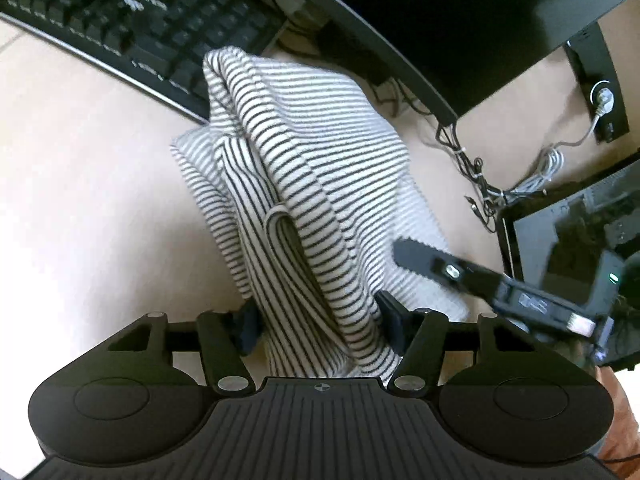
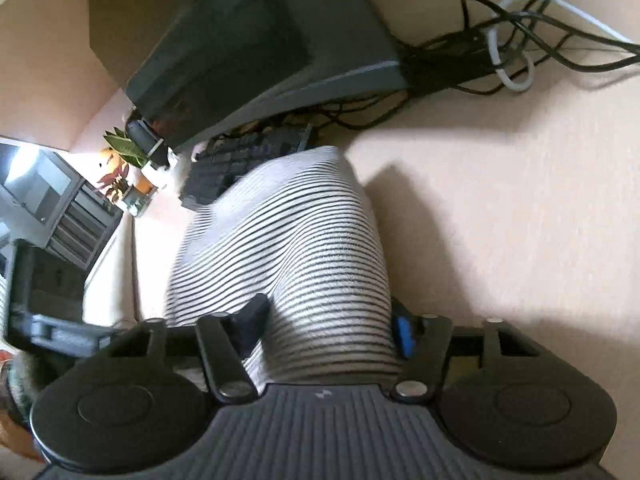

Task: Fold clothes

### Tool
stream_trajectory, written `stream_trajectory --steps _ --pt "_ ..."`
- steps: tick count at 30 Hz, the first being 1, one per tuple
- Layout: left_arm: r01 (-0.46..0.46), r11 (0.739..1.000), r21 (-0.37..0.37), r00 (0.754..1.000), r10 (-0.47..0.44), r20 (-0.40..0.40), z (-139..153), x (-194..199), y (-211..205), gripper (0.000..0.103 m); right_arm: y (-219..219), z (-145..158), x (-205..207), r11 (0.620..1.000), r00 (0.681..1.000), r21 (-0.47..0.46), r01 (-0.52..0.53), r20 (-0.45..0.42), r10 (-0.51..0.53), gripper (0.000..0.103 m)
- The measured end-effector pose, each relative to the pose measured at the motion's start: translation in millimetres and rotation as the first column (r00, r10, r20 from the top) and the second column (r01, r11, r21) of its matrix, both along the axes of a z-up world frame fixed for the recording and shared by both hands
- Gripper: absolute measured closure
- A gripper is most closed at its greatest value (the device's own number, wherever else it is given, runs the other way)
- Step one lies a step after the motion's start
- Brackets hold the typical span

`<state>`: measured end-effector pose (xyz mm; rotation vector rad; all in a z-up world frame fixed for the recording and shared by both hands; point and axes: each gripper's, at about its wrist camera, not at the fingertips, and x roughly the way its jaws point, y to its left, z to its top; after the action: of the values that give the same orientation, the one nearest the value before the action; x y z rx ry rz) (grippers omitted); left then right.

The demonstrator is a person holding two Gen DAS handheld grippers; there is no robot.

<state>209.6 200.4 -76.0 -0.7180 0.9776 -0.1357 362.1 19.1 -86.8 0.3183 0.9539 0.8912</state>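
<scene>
left tool [image 1: 320, 322]: clamped on a bunched fold of the striped garment [image 1: 296, 184] | right tool [image 2: 326, 330]: clamped on the same striped cloth | garment: runs from both tools down onto the pale bench [image 1: 88, 168], far end near the keyboard [image 1: 132, 20]

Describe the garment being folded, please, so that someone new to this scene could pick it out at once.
Start at the pale desk with the black keyboard along its far edge. Just in front of the keyboard, a bunched knit garment is held up by the left claw and the right claw. It is the only soft thing here, cream with thin dark stripes.
</scene>
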Motion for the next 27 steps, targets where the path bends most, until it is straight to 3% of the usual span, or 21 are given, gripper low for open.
stream_trajectory --steps 2,4,7,10,15,17,19,22,26,27 --pt "0.007 1.000 0.007 1.000 -0.007 0.015 -1 -4 9 0.039 6 7 -11 1.000 0.999 -0.007 0.004 0.042 -0.004 0.047" --pt "0.024 1.000 0.008 0.999 -0.024 0.028 -1 -7 18 0.039 15 11 -20 0.997 0.994 -0.070 0.010 0.112 -0.002 0.047" --pt "0.053 0.996 0.068 0.997 -0.056 0.044 8 -9 20 0.038 26 14 -30 0.991 0.985 -0.133 0.034 0.174 -0.010 0.047" --pt "0.025 0.987 0.162 0.993 -0.044 0.114 38 -14 23 0.040 33 15 -41 0.980 0.973 -0.187 0.061 0.230 -0.016 0.045" --pt "-0.021 0.979 0.204 0.949 -0.045 0.311 84 1 26 0.039 33 15 -55 0.968 0.959 -0.234 0.088 0.282 -0.019 0.044" --pt "-0.004 0.978 0.209 0.943 -0.065 0.325 81 17 20 0.039 33 16 -61 0.963 0.953 -0.252 0.096 0.301 -0.017 0.043" --pt "0.018 0.974 0.225 0.960 -0.080 0.270 62 32 17 0.041 35 22 -68 0.955 0.946 -0.280 0.098 0.324 -0.003 0.041" --pt "0.029 0.976 0.216 0.969 -0.080 0.232 43 35 20 0.044 43 36 -85 0.942 0.901 -0.320 0.096 0.430 0.054 0.037" --pt "0.042 0.979 0.197 0.976 -0.082 0.201 30 40 23 0.044 57 53 -110 0.924 0.806 -0.372 0.089 0.572 0.152 0.032" --pt "0.047 0.980 0.195 0.976 -0.087 0.199 29 41 24 0.044 63 48 -111 0.917 0.808 -0.393 0.072 0.562 0.178 0.032"
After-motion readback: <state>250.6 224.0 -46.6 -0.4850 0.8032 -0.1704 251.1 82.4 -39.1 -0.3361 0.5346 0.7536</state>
